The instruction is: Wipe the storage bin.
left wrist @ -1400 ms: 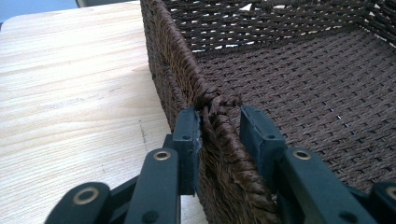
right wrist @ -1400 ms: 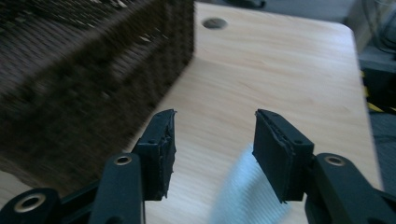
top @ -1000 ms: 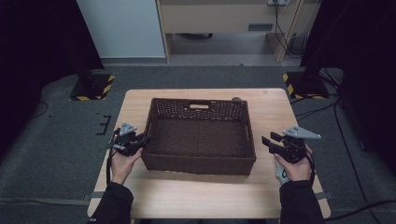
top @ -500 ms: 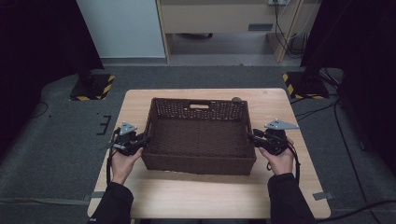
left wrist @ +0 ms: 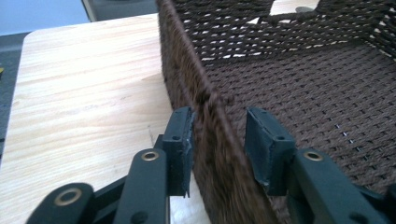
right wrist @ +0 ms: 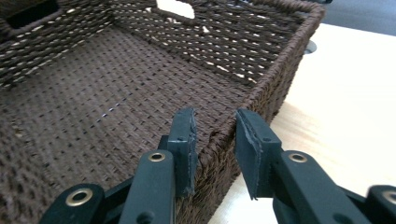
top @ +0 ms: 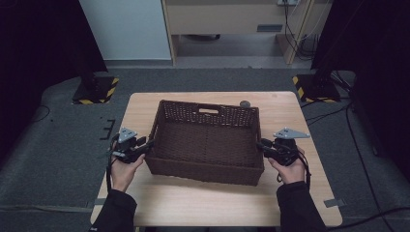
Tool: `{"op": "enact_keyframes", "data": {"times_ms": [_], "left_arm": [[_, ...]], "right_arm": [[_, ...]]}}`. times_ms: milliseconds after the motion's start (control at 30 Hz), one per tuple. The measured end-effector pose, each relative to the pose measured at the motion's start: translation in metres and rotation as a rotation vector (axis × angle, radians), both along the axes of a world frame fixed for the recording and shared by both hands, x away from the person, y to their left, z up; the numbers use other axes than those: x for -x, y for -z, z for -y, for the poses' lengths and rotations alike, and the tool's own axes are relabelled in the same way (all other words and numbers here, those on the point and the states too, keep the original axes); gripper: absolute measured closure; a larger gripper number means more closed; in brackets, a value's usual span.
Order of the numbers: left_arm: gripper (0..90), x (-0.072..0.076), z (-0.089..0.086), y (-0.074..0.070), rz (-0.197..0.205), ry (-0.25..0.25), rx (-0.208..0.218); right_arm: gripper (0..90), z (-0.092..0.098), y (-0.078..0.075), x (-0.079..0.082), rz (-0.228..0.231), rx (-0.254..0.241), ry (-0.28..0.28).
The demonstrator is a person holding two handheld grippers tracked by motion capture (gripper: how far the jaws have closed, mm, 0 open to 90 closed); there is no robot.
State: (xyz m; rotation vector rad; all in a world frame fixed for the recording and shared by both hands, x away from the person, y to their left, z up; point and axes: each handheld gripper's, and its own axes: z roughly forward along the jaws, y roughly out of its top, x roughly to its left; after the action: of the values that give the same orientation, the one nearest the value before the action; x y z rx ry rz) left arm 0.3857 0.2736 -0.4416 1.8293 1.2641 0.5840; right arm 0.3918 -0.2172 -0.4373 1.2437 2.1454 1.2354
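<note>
A dark brown woven basket (top: 208,169) with nothing in it stands in the middle of the wooden table (top: 203,205). My left gripper (top: 150,144) straddles its left wall. In the left gripper view the outer pad (left wrist: 182,140) touches the basket wall (left wrist: 205,98), while the inner pad stands off it with a gap. These jaws have just been opening. My right gripper (top: 261,145) straddles the right wall. In the right gripper view both pads (right wrist: 184,140) lie against the basket wall (right wrist: 261,88). These jaws have just been closing on it.
A small round grey disc (top: 245,103) lies on the table just behind the basket's far right corner. Bare tabletop (left wrist: 84,93) borders the basket on the left, right and front. On the floor beyond the table stand two bases with yellow-black stripes (top: 94,92).
My right hand has moved in from the table's right side to the basket's right wall, and its jaws now clasp that wall. My left hand has stayed at the left wall.
</note>
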Motion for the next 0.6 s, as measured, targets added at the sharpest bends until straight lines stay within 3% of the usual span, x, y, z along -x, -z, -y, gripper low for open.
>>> {"op": "enact_keyframes", "data": {"times_ms": [67, 133, 333, 433, 600], "left_arm": [[68.1, 0.001, -0.001, 0.001, -0.016, 0.011, 0.019], [73.7, 0.0, 0.002, 0.001, -0.022, 0.01, 0.012], [77.0, -0.009, 0.002, 0.002, -0.016, -0.013, 0.007], [76.1, -0.01, 0.002, 0.002, -0.003, -0.007, -0.004], [66.7, -0.004, 0.001, -0.001, 0.005, 0.003, 0.004]], "right_arm": [[67.5, 0.0, -0.001, 0.002, -0.007, -0.002, -0.004], [63.6, 0.0, -0.004, 0.002, -0.003, 0.014, -0.014], [57.5, -0.002, 0.0, -0.014, 0.031, 0.009, 0.037], [58.9, -0.004, 0.006, -0.021, 0.024, 0.006, 0.035], [60.3, -0.006, 0.006, -0.017, 0.018, 0.016, 0.045]]}}
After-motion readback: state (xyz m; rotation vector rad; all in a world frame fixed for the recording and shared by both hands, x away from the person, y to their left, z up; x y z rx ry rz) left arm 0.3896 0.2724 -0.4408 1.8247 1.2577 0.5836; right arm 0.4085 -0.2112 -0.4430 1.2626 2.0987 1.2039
